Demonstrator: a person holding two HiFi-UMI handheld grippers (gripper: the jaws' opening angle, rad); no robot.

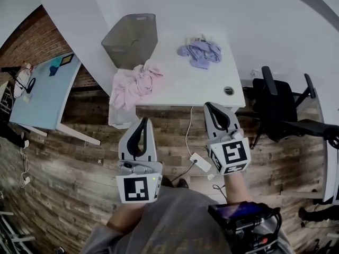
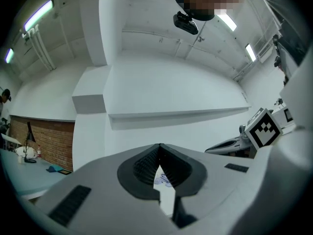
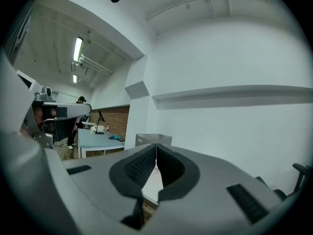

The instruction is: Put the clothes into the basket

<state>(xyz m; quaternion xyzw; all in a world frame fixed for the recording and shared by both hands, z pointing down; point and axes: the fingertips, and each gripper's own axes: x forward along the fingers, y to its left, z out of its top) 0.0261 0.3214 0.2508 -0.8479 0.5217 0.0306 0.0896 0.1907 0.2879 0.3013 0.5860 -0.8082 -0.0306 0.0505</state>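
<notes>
Here, the left gripper (image 1: 142, 119) and the right gripper (image 1: 207, 105) are hovering side by side over the brown wood-plank floor (image 1: 79, 168). Both are pointing towards the white rectangular table (image 1: 185, 86) and are short of its near edge. In the left gripper view, the left gripper's (image 2: 159, 146) jaws are pressing tip to tip with nothing between them. In the right gripper view, the right gripper's (image 3: 156, 146) jaws are likewise meeting at the tips and gripping nothing.

The crumpled pink cloth garment (image 1: 133, 84) is lying at the table's near left corner, spilling partly over the edge, just ahead of the left gripper. The bunched lavender cloth garment (image 1: 200, 52) is sitting farther back on the tabletop, well apart from the pink one. The grey translucent plastic basket (image 1: 130, 41) is standing upright at the table's far left corner, near the pink garment, and both garments are lying outside it.

A black office chair (image 1: 275, 107) is standing to the right of the table. A white power strip (image 1: 200, 162) is lying on the floor between the grippers.
</notes>
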